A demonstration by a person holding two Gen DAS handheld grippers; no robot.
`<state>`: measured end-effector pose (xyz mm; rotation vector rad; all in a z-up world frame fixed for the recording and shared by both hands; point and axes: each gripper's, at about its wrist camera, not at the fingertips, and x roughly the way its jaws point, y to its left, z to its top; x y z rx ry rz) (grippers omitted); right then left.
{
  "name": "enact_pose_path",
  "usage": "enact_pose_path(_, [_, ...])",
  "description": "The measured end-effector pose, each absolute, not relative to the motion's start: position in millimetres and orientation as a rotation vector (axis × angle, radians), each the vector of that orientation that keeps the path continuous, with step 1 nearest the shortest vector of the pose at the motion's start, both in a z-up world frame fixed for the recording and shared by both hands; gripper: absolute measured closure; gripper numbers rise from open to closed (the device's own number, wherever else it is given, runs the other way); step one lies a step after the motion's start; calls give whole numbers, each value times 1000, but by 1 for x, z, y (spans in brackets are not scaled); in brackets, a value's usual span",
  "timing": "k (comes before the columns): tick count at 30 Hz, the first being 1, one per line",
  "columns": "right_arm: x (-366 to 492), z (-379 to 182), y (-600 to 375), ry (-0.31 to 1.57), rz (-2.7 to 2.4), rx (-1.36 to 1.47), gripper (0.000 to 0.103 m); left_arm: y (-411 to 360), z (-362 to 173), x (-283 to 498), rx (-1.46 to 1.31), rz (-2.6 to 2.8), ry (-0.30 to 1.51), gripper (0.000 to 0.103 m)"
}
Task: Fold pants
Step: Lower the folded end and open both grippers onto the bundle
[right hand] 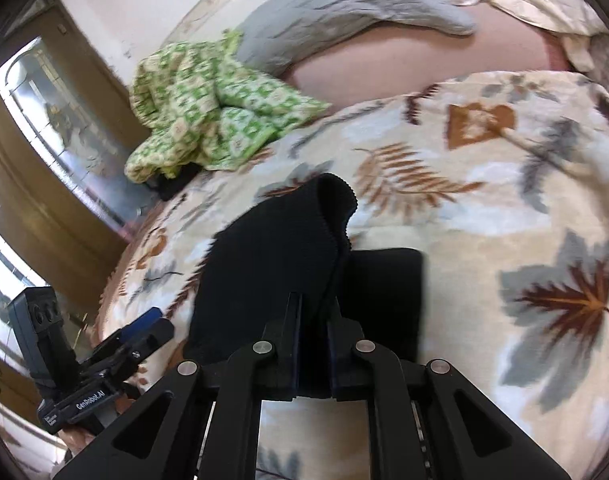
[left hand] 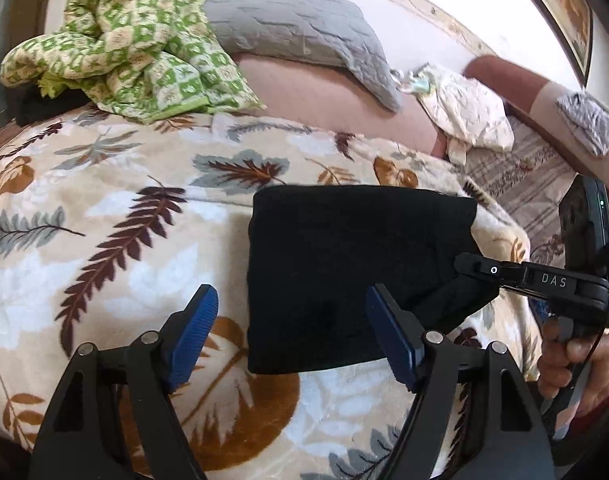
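The right gripper [right hand: 313, 320] pinches the black pants' [left hand: 344, 264] edge, lifting it to fold over, while the left gripper [left hand: 290, 328] hovers with fingers spread, empty.

Right tongs [right hand: 312, 344] tips buried in pants [right hand: 264, 264]

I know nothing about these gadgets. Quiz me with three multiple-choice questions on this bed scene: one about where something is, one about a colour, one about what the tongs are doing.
1. Where do the pants lie?
A. on the leaf-print blanket
B. on the grey pillow
C. on the floor

2. What colour are the pads on the left tongs?
A. red
B. blue
C. yellow

3. What state are the right tongs in?
A. wide open
B. shut on the pants
C. holding the green checked cloth

Answers:
1 A, the leaf pattern surrounds the dark fabric.
2 B, both pads show blue.
3 B, black fabric is pinched between them and lifted.
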<state>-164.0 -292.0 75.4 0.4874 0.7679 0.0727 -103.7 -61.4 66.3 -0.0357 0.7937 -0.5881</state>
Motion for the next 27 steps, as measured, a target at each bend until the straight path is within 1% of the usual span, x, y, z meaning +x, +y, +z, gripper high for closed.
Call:
enact_pose_path(5, [-158,48,-307,835,22,500,93,-75,43,-101,4,-587,867,26])
enact_pose_path(7, [-154,44,-303,838,-10,460,86,-74,40,-99,-8,-589,879,26])
enact_pose_path(11, [-158,57,-298,804,-105,343,75,-69,49,-101,-2,-564,857,26])
enact_pose_path(15, [-168,81,-300,726,-89,336,76,-67,62,-98,-13,-551,833,26])
enact_pose_path(17, [-163,86,-294,718,-55,323,76,-72,65,-93,-2,-540,833,25])
enact_pose_path(20, [-149,83,-283,744,-42,292,76,-80,65,-84,20,-524,838,25])
enact_pose_path(27, [-113,54,-280,815,-69,299,76,-93,51,-61,50,-495,888,25])
